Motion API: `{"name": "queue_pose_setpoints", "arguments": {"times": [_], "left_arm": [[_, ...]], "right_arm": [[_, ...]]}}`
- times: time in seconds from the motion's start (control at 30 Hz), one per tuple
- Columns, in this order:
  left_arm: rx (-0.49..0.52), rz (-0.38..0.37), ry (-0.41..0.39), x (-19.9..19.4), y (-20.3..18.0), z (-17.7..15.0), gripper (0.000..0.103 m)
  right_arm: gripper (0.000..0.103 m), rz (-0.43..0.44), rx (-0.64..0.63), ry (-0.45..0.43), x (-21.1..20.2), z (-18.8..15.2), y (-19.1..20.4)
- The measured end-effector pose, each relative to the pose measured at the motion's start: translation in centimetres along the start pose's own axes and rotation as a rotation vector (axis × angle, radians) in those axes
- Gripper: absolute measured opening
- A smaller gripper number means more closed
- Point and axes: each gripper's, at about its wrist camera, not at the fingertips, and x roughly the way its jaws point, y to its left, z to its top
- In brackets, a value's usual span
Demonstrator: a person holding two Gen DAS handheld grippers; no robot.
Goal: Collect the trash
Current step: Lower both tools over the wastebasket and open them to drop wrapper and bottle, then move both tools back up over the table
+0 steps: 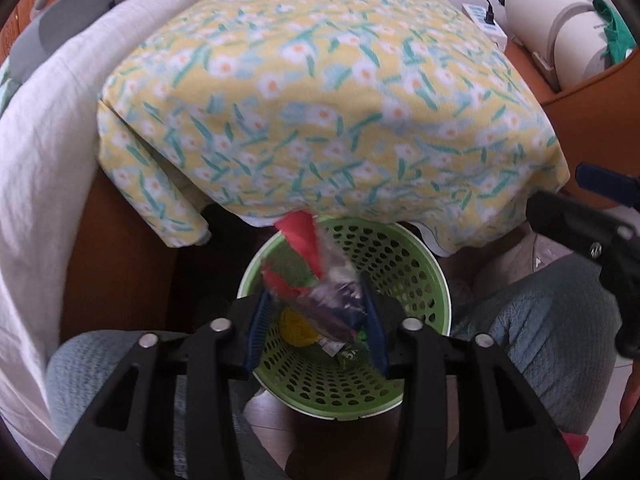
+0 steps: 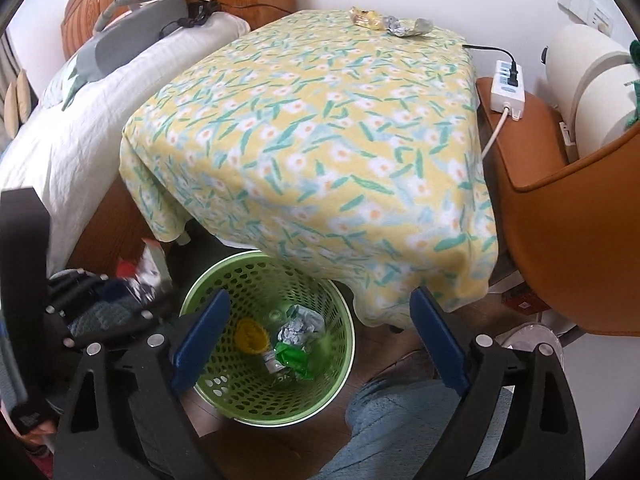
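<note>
A green perforated basket (image 1: 440, 280) (image 2: 348, 320) stands on the floor at the front edge of the table with the yellow flowered cloth (image 1: 320, 100) (image 2: 320, 140). My left gripper (image 1: 316, 286) hangs right over the basket, shut on a red and clear wrapper (image 1: 312, 276) (image 2: 144, 272) that spans both blue pads. My right gripper (image 2: 320, 296) stands wide open above the basket with nothing between its fingers. In the basket lie a yellow piece (image 2: 250, 336), crumpled silver foil (image 2: 300, 326) and a green wrapper (image 2: 294, 356). More wrappers (image 2: 366, 18) and foil (image 2: 404, 26) lie at the table's far edge.
A bed with a white cover (image 2: 80, 128) runs along the left. On the right stands a brown chair (image 2: 560, 240), with a power strip (image 2: 508, 88) and a white cylinder (image 2: 592, 80) on it. A person's knees in blue-grey fabric (image 1: 540, 340) flank the basket.
</note>
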Motion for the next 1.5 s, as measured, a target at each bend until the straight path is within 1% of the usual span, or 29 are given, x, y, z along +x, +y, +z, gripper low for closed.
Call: {"name": "queue_pose_setpoints", "arguments": {"times": [0.03,0.07,0.1,0.2,0.3,0.5,0.67,0.73,0.87,0.93,1.0,1.17,1.2,1.23,1.33,1.37,1.43,1.5], "left_arm": [[0.005,0.0,-0.001,0.1,-0.2,-0.1,0.051],[0.011,0.005,-0.008,0.0,-0.3,-0.1,0.063],[0.016,0.013,-0.017,-0.1,-0.5,-0.2,0.071],[0.035,0.028,-0.051,-0.8,-0.7,-0.1,0.08],[0.029,0.035,-0.07,-1.4,-0.6,0.2,0.084],[0.026,0.044,-0.082,-2.0,-0.3,0.3,0.088],[0.017,0.046,-0.093,-2.5,-0.1,0.5,0.088],[0.014,0.05,-0.107,-3.0,0.0,0.8,0.089],[0.01,0.066,-0.147,-4.3,0.8,1.9,0.095],[0.017,0.086,-0.177,-5.1,1.2,2.8,0.095],[0.028,0.102,-0.2,-5.7,1.7,3.9,0.095],[0.037,0.115,-0.223,-6.0,3.1,7.0,0.095],[0.038,0.122,-0.227,-6.0,3.3,7.7,0.095],[0.036,0.127,-0.233,-6.0,3.5,8.3,0.095],[0.026,0.124,-0.243,-5.7,4.3,10.7,0.095],[0.023,0.121,-0.248,-5.5,4.5,11.7,0.095],[0.022,0.123,-0.26,-5.1,4.9,13.5,0.095],[0.026,0.126,-0.273,-4.6,5.2,15.8,0.095]], "right_arm": [[0.091,0.0,0.0,0.0,0.0,0.1,0.0],[0.091,0.001,0.0,0.001,-0.4,0.2,-0.3],[0.091,0.001,0.0,0.001,-0.4,0.2,-0.4],[0.091,0.001,-0.001,0.001,-0.3,0.1,-0.3],[0.091,0.001,0.0,0.001,-0.2,0.0,-0.2],[0.091,0.0,0.0,0.001,-0.2,0.0,-0.2],[0.091,0.003,0.001,0.001,-0.3,0.0,-0.5],[0.091,0.002,0.0,-0.002,-0.2,0.0,-0.3],[0.091,0.011,-0.003,-0.019,-0.2,0.7,0.0],[0.094,0.024,0.002,-0.041,-0.4,1.8,0.0],[0.094,0.026,-0.004,-0.054,-0.5,2.4,0.2],[0.094,0.027,-0.025,-0.116,-0.6,6.3,0.8],[0.094,0.031,-0.023,-0.135,-0.7,7.5,0.7],[0.094,0.032,-0.021,-0.141,-0.7,7.9,0.6],[0.094,0.031,0.002,-0.186,-0.5,11.4,0.0],[0.095,0.035,0.019,-0.211,0.0,13.6,-0.8],[0.097,0.027,0.026,-0.221,0.3,15.1,-1.2],[0.097,0.002,0.046,-0.243,1.5,18.3,-2.8]]}}
